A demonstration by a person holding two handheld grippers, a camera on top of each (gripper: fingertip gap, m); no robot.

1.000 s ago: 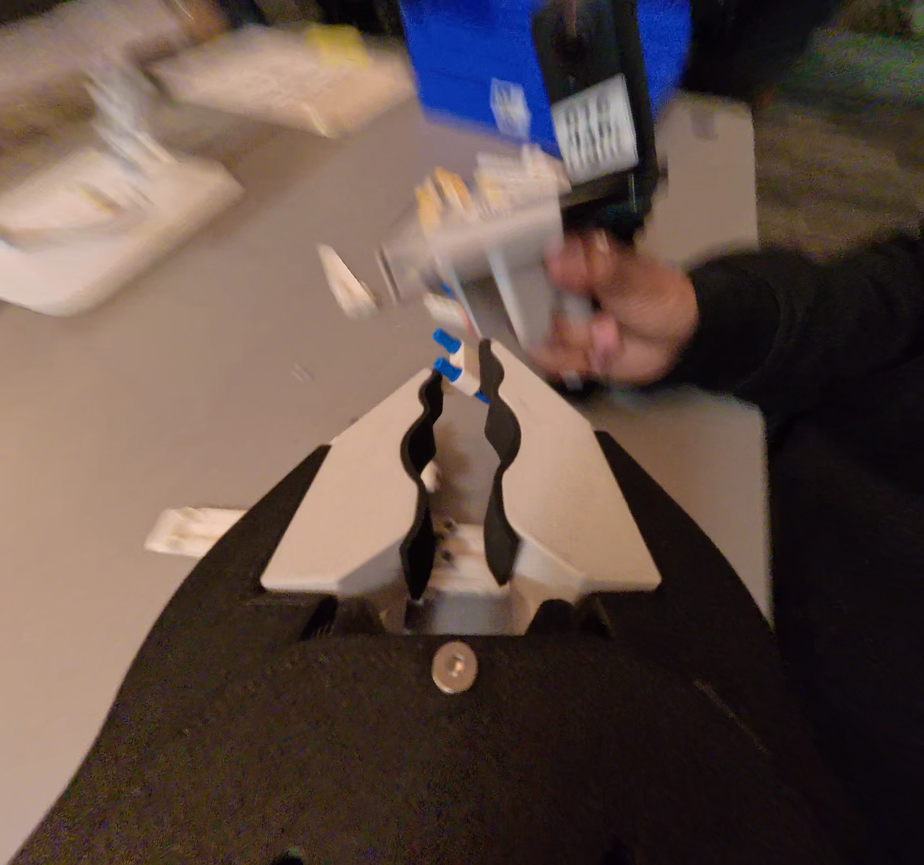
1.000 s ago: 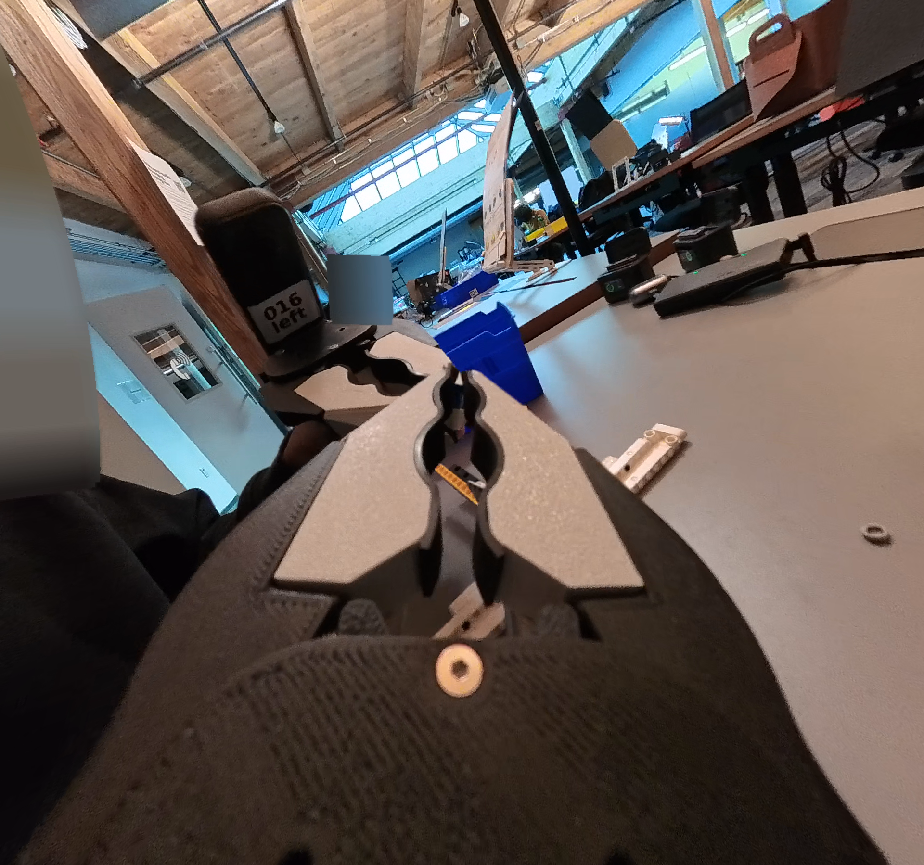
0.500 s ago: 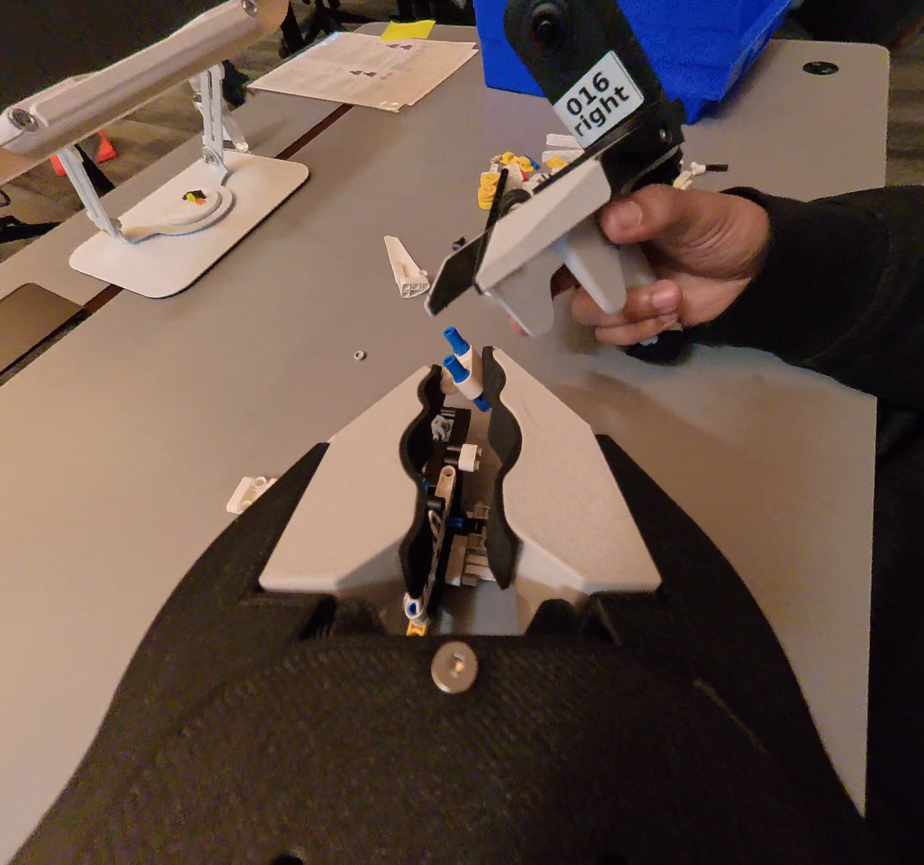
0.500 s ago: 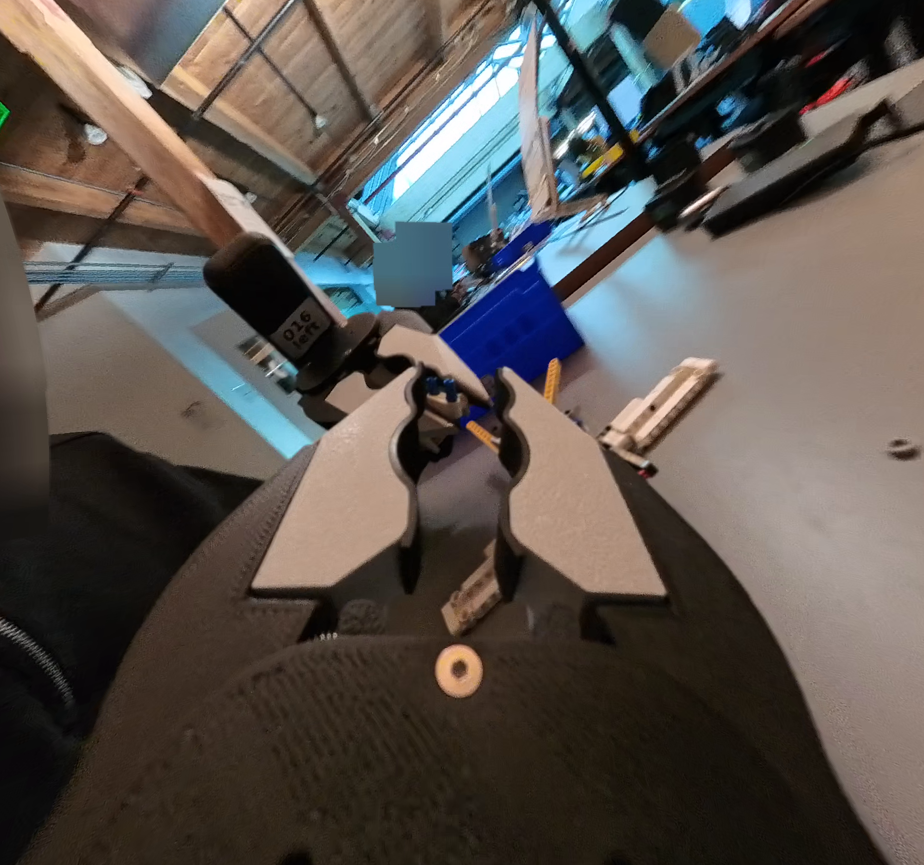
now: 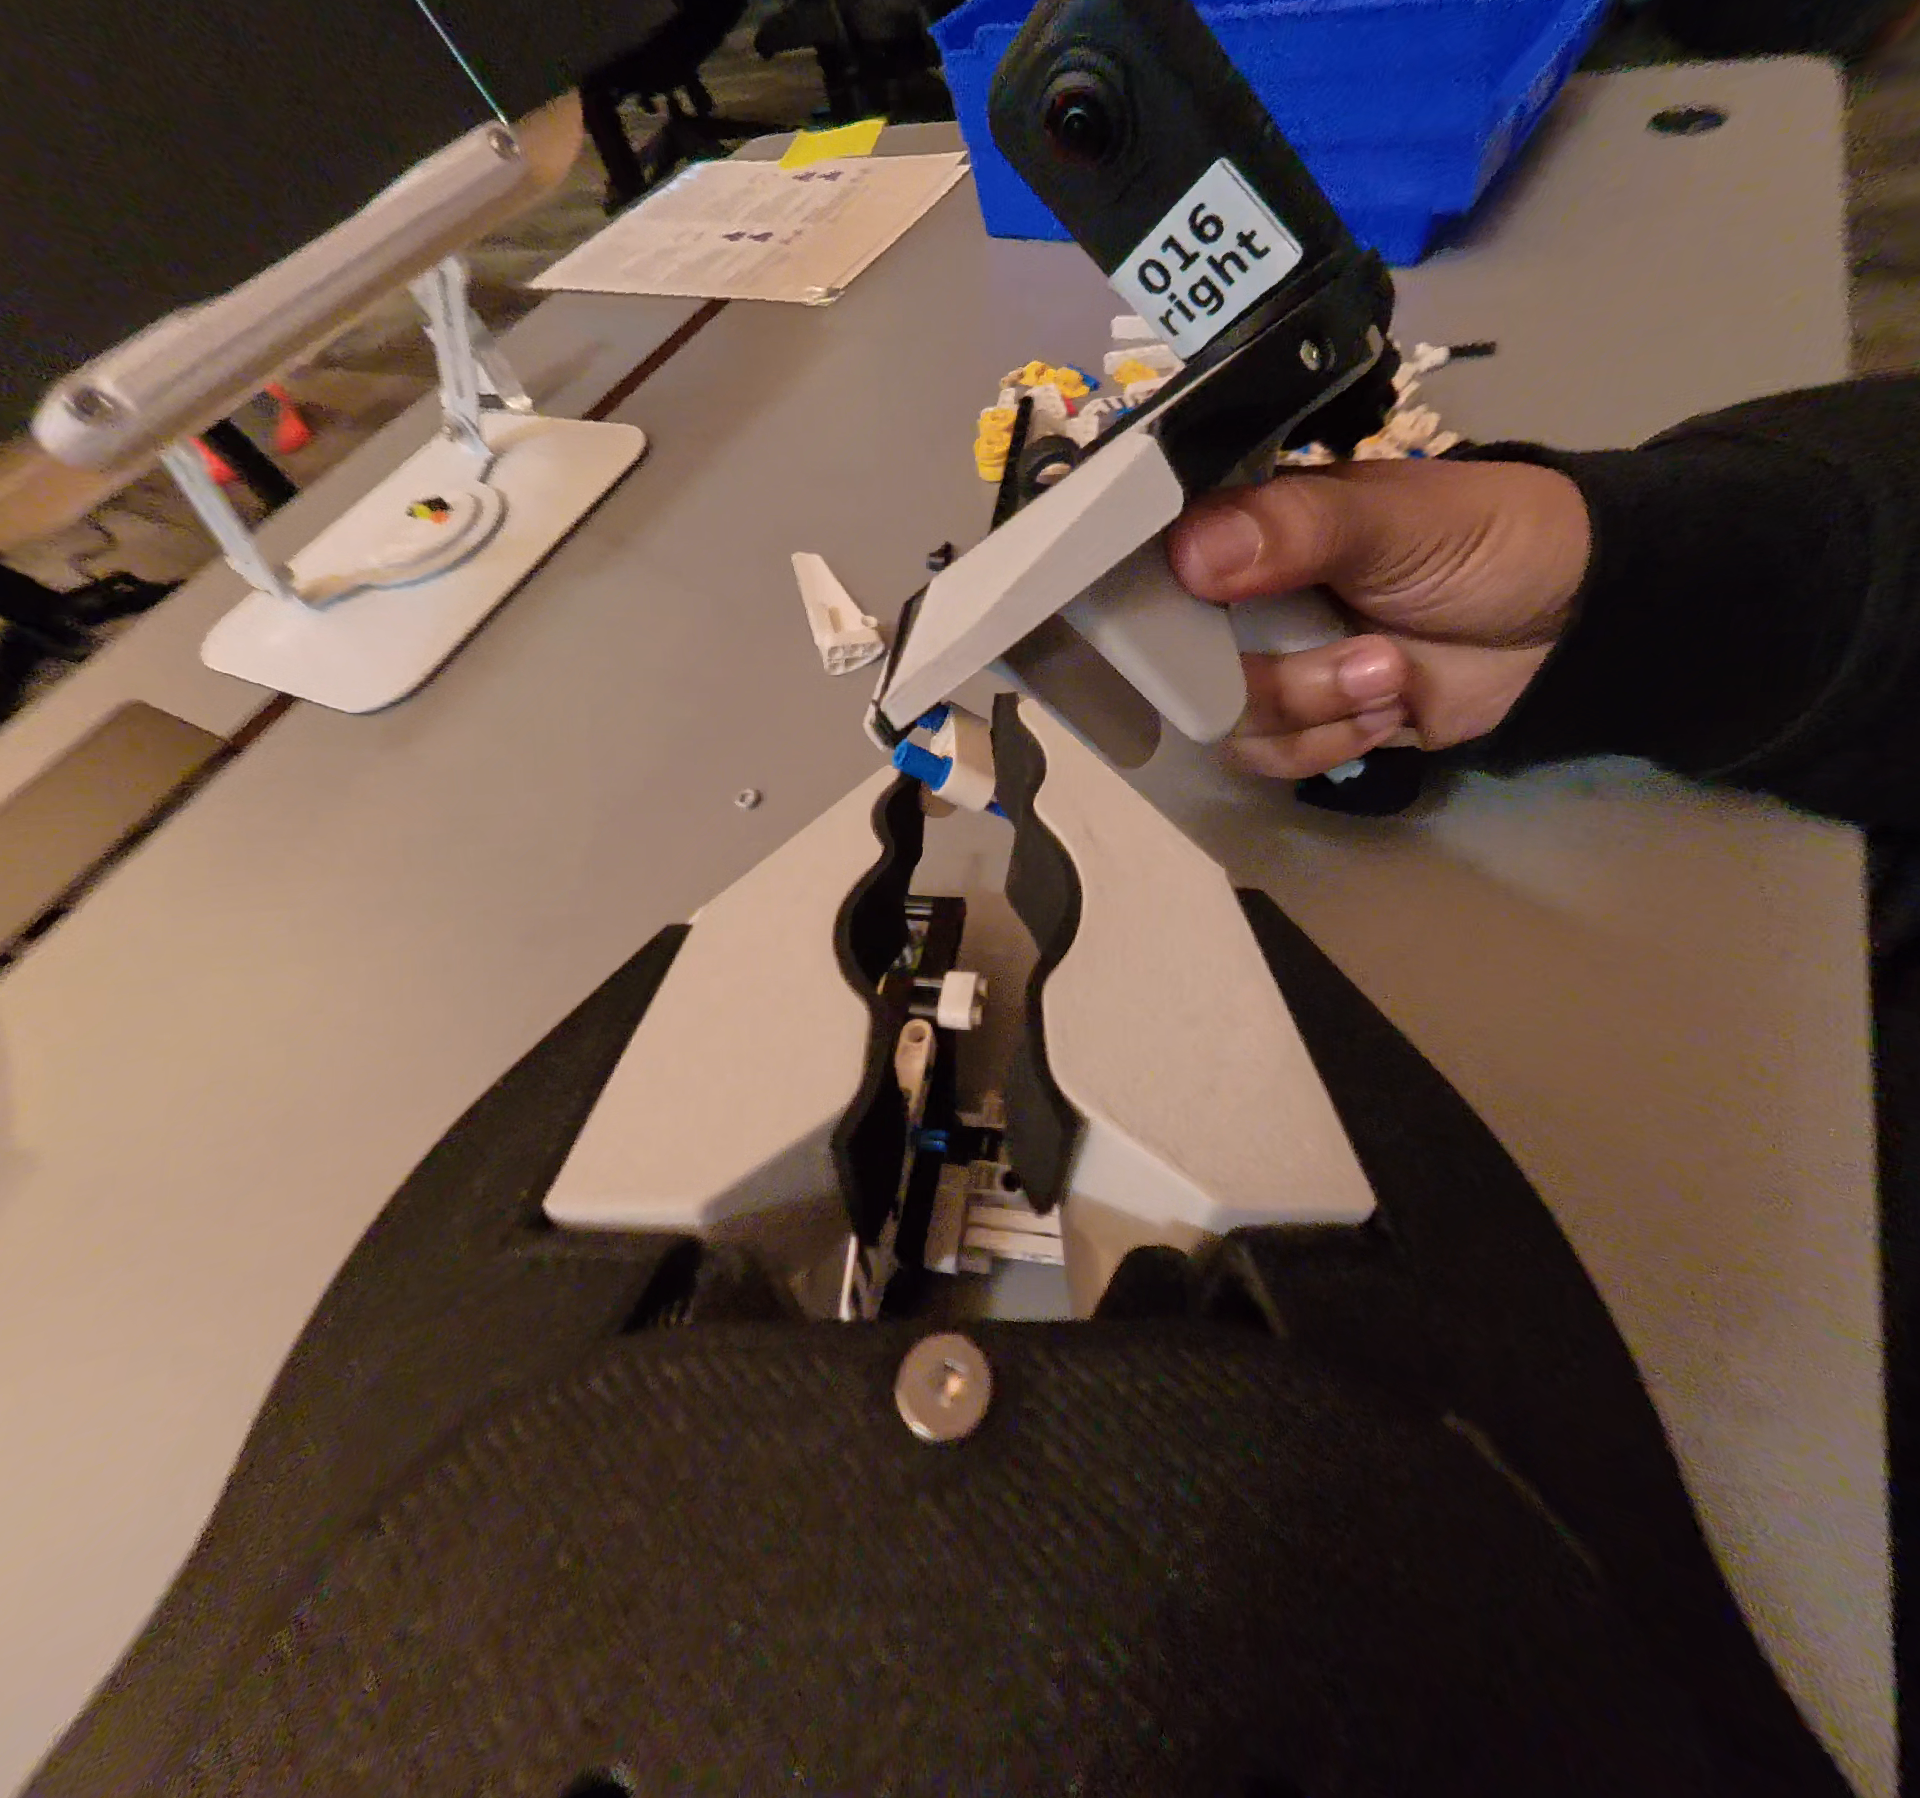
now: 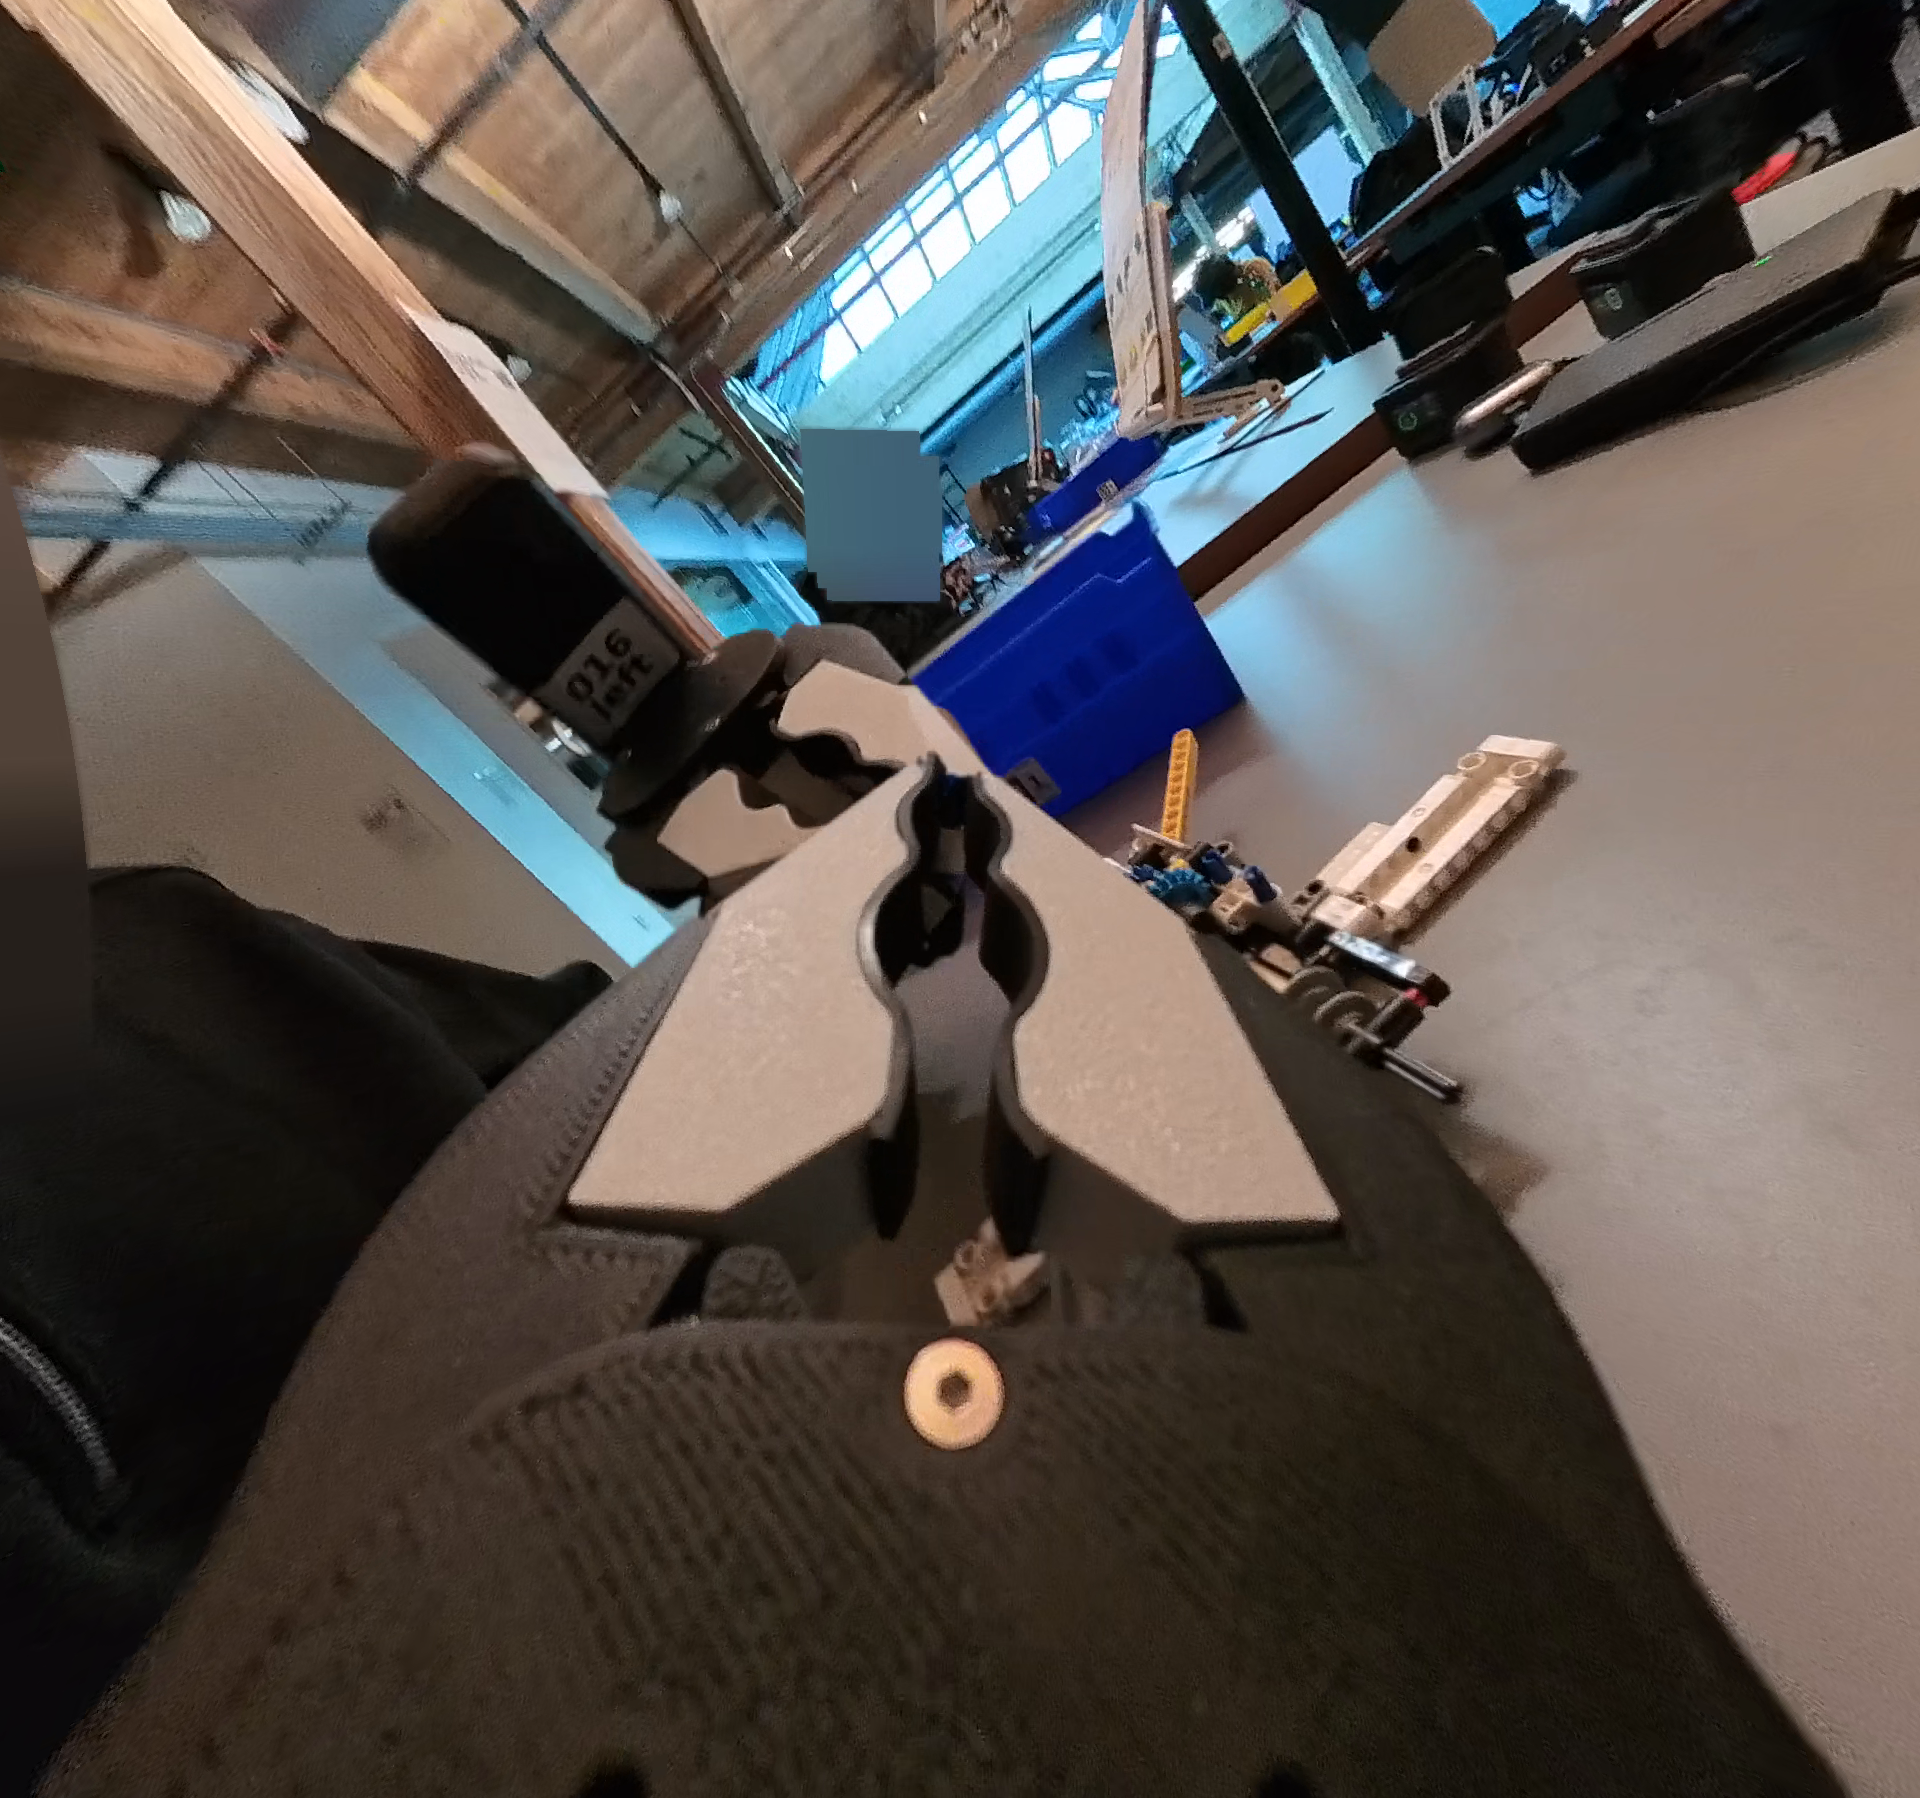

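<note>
The left gripper (image 5: 951, 792) is closed on a small white connector (image 5: 968, 774) that carries blue pins, pinched between its black fingertips above the grey counter (image 5: 468, 917). The right gripper (image 5: 883, 722), held in a hand (image 5: 1382, 595) in a black sleeve, comes in from the right. Its tips are drawn together at the upper blue pin (image 5: 932, 718), so the two grippers meet nose to nose. In the right wrist view a blue sliver sits between its closed pads.

As I read it, this contact calls for a firm, unmoving hold on the connector. The right gripper should stay in line with the pin, because a sideways twist could swing the small piece out of the narrow pinch.

Further left stands a white stand (image 5: 416, 543), with a printed sheet (image 5: 758, 221) behind it. A loose white wedge piece (image 5: 831, 610) lies just beside the meeting tips. A heap of small parts (image 5: 1039, 398) and a blue bin (image 5: 1403, 34) lie behind the right gripper.

How much of the pin the right pads actually cover is hard to tell. Its grey finger hides the joint in one view, and its own tips crowd it in the other. A black and white assembly (image 5: 935, 1000) shows only through the slot between the left fingers, and the heap is half hidden.
</note>
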